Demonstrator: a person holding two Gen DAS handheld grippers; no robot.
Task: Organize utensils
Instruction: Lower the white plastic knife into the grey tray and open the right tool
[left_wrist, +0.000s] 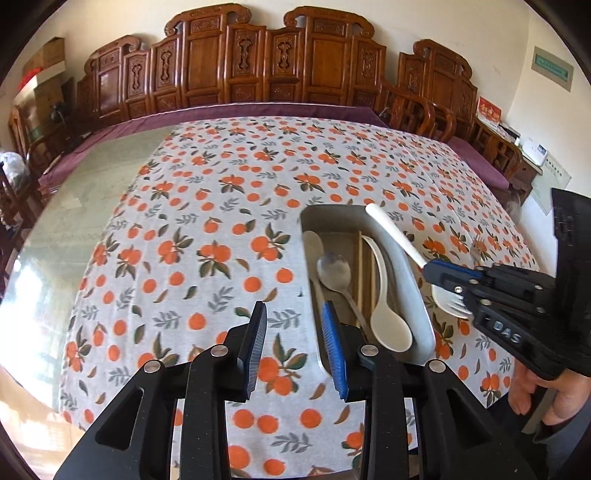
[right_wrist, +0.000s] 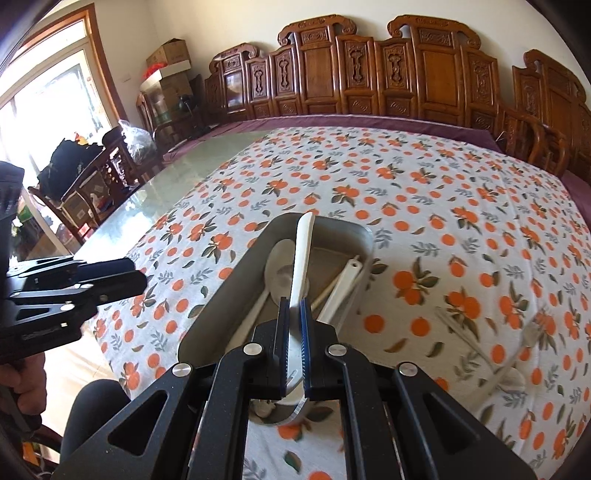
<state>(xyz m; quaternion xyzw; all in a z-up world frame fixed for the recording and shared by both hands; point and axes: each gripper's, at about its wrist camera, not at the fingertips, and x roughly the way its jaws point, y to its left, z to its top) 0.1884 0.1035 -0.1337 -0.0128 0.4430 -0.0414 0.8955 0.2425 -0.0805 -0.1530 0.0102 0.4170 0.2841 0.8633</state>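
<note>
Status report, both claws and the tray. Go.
Right claw shut on white fork, over tray. Left claw open, empty. Spoons, chopsticks in tray. Metal fork on cloth. Path clear.

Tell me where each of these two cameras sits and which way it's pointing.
Left wrist view: on the left gripper, jaws open and empty, facing the metal tray; the right gripper and a hand show.
Right wrist view: on the right gripper, shut on a white fork over the tray; the left gripper shows.
Both share tray, tablecloth, carved chairs.
</note>
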